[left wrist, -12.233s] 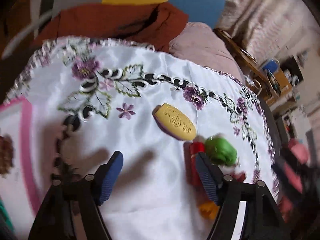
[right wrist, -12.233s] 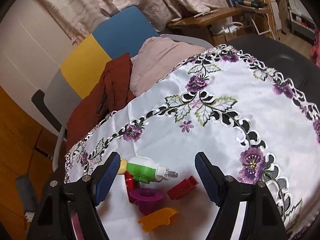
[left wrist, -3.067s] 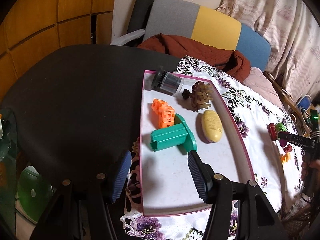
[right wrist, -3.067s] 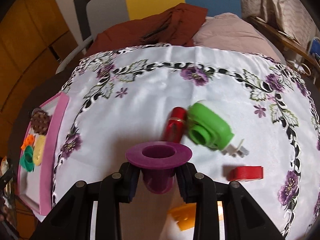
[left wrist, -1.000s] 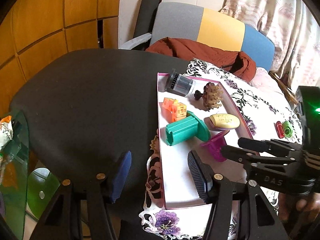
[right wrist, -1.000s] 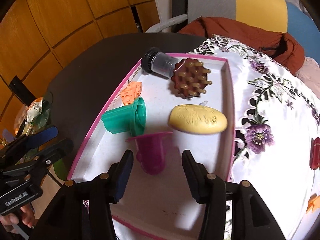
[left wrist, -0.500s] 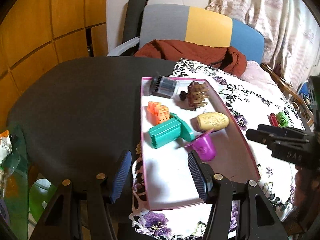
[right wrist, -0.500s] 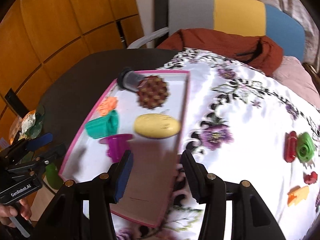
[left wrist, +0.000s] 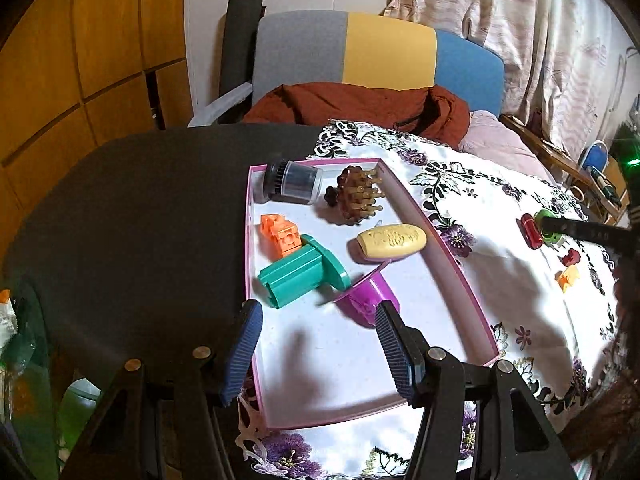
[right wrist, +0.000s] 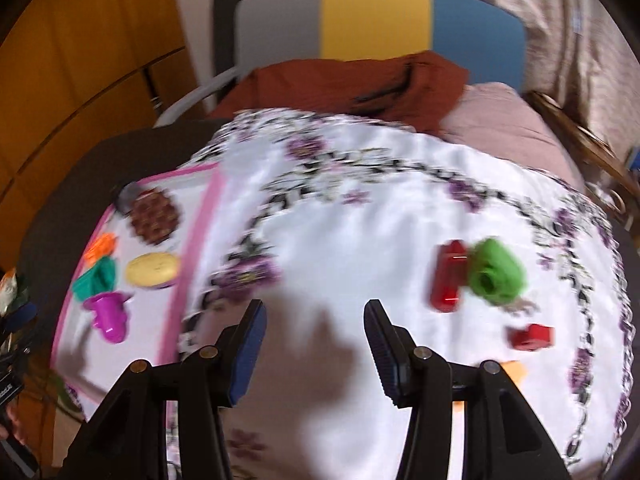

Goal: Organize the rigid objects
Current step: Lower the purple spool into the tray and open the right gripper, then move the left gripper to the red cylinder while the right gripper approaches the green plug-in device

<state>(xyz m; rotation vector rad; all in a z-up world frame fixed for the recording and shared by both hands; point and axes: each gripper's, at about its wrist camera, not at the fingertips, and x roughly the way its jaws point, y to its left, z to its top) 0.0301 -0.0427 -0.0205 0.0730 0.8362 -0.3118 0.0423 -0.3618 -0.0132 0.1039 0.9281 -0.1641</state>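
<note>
Rigid objects: six lie in the pink tray (left wrist: 436, 240); the purple cup (left wrist: 366, 302) rests tipped on its side there.
Left on cloth: red cylinder (right wrist: 448, 276) touching green piece (right wrist: 494, 272); small red block (right wrist: 532, 336) and orange piece (right wrist: 514, 370) near them.
Right hand-held gripper (right wrist: 314, 344): released, nothing between the fingers, above bare cloth.
Left hand-held gripper (left wrist: 318, 350): released, empty, over the tray.
Advice: I think the red cylinder is next; close across its narrow sides without pushing the green piece.
</note>
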